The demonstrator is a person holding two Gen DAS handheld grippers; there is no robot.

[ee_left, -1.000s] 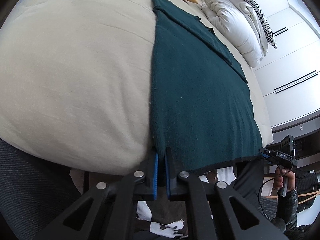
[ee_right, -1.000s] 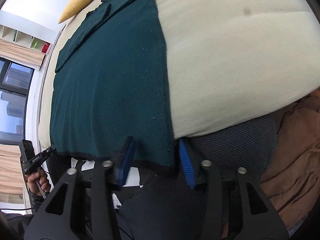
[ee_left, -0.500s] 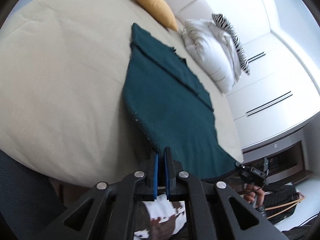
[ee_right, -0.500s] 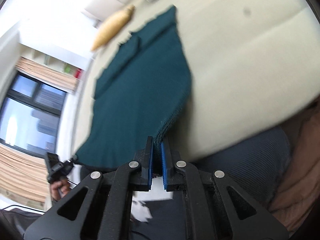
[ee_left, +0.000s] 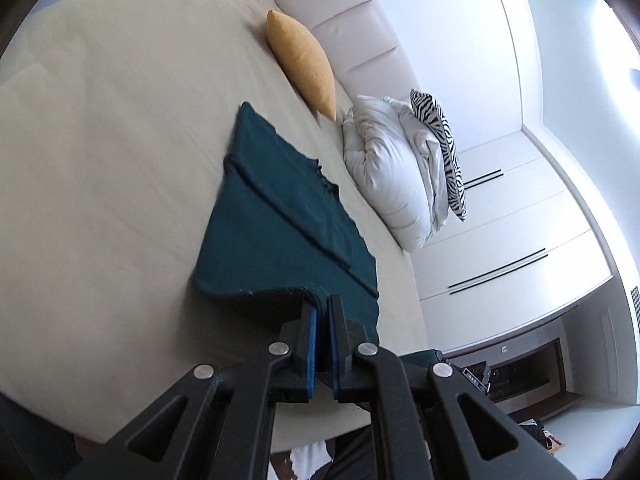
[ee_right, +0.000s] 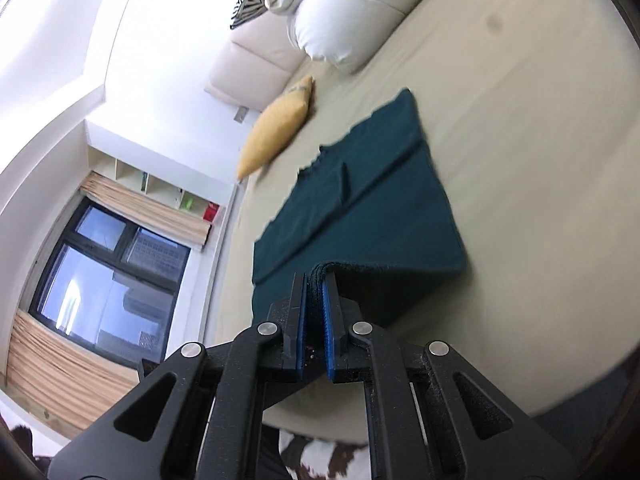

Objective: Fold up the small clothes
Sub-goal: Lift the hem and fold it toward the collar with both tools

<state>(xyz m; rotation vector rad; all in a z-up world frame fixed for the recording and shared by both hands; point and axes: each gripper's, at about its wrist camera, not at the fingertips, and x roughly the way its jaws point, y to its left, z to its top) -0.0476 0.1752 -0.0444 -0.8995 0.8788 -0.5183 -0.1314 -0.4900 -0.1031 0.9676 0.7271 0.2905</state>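
A yellow cushion (ee_left: 302, 68) and white pillows (ee_left: 390, 168) lie at the bed's (ee_left: 100, 160) head.

Both wrist views low over the bed (ee_left: 100, 160), facing the headboard (ee_right: 256, 64), sharing the teal cloth (ee_left: 280, 220)

A wide bed (ee_left: 100, 184) with a plain beige cover fills most of both views. At its head stands a padded cream headboard (ee_left: 344, 36) in vertical panels. A mustard cushion (ee_left: 302, 66) leans at the headboard's foot; beside it lies a bunched white duvet (ee_left: 396, 178) with a zebra-print pillow (ee_left: 444, 148) against it. White wardrobe doors (ee_left: 516, 236) with long dark bar handles line one wall. Opposite, a dark-framed window (ee_right: 108, 280) shows daylight and buildings (view blurred), flanked by tan pleated curtains (ee_right: 52, 376). Open cream wall shelves (ee_right: 152, 186) sit above. Walls are white, brightly lit.
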